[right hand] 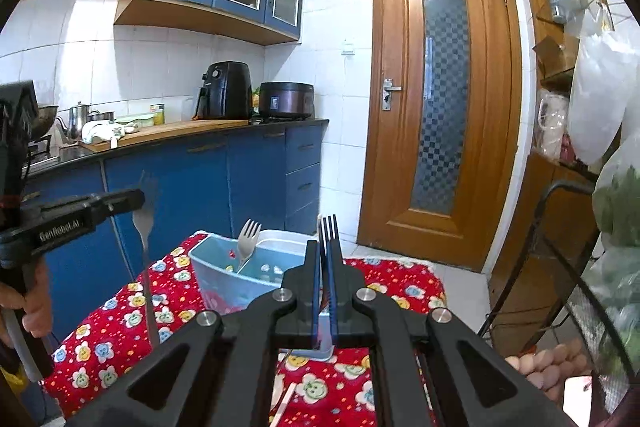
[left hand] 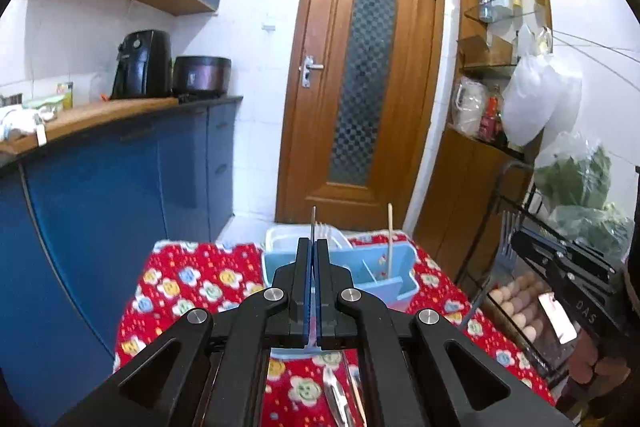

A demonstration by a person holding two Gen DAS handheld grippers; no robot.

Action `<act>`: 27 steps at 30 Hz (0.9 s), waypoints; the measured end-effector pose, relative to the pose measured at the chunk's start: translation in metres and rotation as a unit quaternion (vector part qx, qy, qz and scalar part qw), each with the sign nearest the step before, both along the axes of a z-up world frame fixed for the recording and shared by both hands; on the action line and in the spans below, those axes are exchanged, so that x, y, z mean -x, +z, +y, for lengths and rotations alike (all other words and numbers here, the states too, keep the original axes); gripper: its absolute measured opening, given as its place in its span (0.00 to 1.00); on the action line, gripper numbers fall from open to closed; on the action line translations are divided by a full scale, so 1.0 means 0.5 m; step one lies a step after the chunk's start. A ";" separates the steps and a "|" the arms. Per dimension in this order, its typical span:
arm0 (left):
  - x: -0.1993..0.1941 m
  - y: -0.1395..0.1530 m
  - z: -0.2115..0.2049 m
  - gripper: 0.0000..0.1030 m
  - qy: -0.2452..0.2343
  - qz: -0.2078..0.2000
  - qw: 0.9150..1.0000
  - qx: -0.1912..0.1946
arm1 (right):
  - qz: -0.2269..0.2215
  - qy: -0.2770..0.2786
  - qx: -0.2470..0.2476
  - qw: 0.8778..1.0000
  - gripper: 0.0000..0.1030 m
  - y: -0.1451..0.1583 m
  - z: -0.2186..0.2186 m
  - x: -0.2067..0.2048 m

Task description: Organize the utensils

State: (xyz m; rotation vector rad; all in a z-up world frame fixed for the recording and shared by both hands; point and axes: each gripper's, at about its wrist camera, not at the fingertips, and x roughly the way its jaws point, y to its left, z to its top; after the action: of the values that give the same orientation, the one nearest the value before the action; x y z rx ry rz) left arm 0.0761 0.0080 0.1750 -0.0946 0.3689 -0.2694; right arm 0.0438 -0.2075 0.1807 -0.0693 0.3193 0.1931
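Both claws are gripping: the left claw [left hand: 314,247] is pinching shut on a fork [right hand: 145,223], tines up and handle hanging straight down, and the right claw [right hand: 325,251] is likewise clamping a second fork [right hand: 330,231] tines-up between its pads. Both are hovering above the table, over the red cloth [left hand: 192,283], and pointing slightly downward toward the far edge. The blue caddy [right hand: 224,283] is standing on the cloth near the middle of that far edge, just ahead of and below both claws. One fork [right hand: 247,239] is already leaning in its left compartment and a chopstick [left hand: 389,239] is standing upright in a right-hand one. More loose utensils [left hand: 338,399] are lying on the cloth near the near edge, beneath the left claw. Judgement: the step in hand is looking like carrying both forks to the caddy. To do it well, each claw should be keeping its fork vertical and bringing the handle tip over the compartment that already holds a fork. It should be lowering until the handle is well inside the dividers, and only then letting go. The two claws are working side by side, so going one at a time should be avoiding a clash over the narrow caddy. The caddy is looking light, so nudging a wall with a handle could be tipping it or pushing it toward the far edge. The white tub [left hand: 280,235] is sitting just behind the caddy; I cannot tell whether they are touching.
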 end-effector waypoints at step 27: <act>-0.188 0.088 -0.028 0.01 0.053 -0.061 0.996 -0.025 | -0.045 -0.054 0.027 0.997 0.04 0.067 -0.008 -0.161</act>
State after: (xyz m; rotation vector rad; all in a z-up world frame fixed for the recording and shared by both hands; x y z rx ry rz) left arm 0.1699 -0.0059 0.2190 -0.0491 0.2483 -0.1597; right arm 0.1244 -0.2115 0.2142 -0.1134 0.2380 0.0733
